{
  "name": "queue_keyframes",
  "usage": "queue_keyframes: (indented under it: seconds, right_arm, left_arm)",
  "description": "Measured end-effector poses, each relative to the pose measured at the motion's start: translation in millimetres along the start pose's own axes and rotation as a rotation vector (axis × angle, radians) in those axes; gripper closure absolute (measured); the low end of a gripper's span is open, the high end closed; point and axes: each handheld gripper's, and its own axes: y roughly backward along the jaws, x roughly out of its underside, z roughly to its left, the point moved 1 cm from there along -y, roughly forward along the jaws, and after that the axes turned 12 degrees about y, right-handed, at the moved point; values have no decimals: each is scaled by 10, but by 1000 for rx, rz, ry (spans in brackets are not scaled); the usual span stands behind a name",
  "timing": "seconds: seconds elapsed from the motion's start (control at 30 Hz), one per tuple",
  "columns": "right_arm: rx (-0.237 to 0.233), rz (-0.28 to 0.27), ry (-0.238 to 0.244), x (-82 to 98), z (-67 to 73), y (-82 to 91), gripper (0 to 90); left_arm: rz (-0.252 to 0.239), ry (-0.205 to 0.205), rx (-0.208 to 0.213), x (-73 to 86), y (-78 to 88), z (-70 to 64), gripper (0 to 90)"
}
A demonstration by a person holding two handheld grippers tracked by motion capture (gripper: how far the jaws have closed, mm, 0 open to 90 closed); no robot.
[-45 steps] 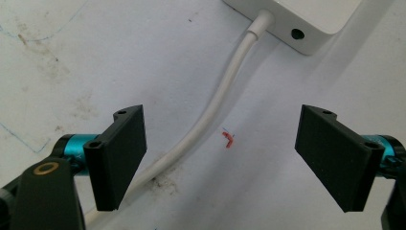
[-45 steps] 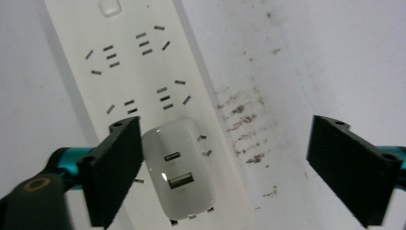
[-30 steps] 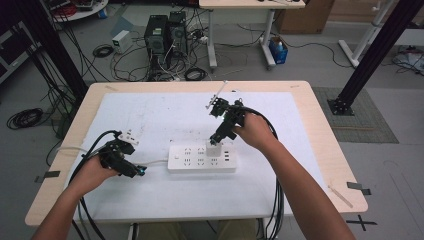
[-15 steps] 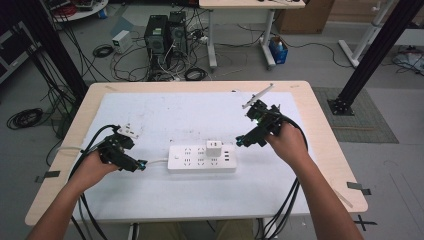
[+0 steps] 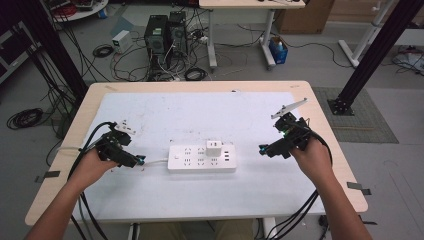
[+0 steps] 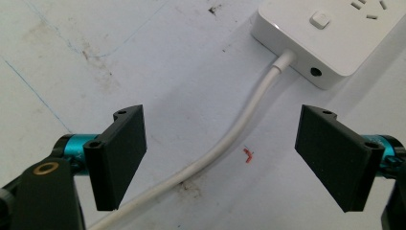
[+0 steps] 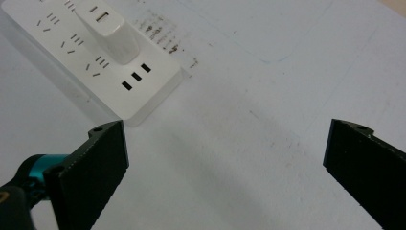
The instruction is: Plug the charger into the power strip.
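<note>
White power strip lies mid-worktop, USB charger plug seated upright in its top row. Right hand-held gripper has pulled away from plug to strip's right end — jaws wide, empty; plugging-in looks done. Left hand-held gripper — jaws apart, straddling strip's white cord without touching it. Nothing blocks strip; red fleck beside cord.

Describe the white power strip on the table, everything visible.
The white rectangular plastic power strip lies flat near the middle of the white-covered table, long side across the high view. Its top shows rows of sockets and three USB slots at its right end. A white cube-shaped plug adapter stands plugged into it. A button sits at its left end, where a white cable leaves. Neither gripper touches it.
</note>
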Motion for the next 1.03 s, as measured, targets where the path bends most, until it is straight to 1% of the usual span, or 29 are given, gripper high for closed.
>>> queue_keyframes:
  seconds: [0.1,0.3,0.43,0.57,0.63,0.7,0.77,0.93,1.03]
  right_arm:
    - [0,13,1,53,-8,-18,9]
    - [-3,9,-2,91,-20,-71,9]
    - [-2,16,-6,94,-3,-107,9]
    - [6,15,-3,115,10,-127,9]
    - [8,15,-13,142,22,-141,9]
    - [4,14,-20,168,28,-153,9]
    - [4,13,-19,193,30,-162,9]
    - [-2,3,-31,242,43,-164,9]
    - [9,11,-16,282,47,-171,9]
  left_arm:
    - [-3,-1,-1,-12,-4,13,182]
    - [-14,4,-10,0,-5,27,182]
    - [-11,9,-7,12,-18,43,182]
    - [-5,2,-4,25,-39,33,182]
    - [-1,1,-4,29,-35,31,182]
    - [-6,6,-5,31,-28,27,182]
    - [-2,1,-10,30,-15,24,182]
    - [-9,8,-15,49,-1,15,182]
    - [-7,12,-17,68,14,20,182]
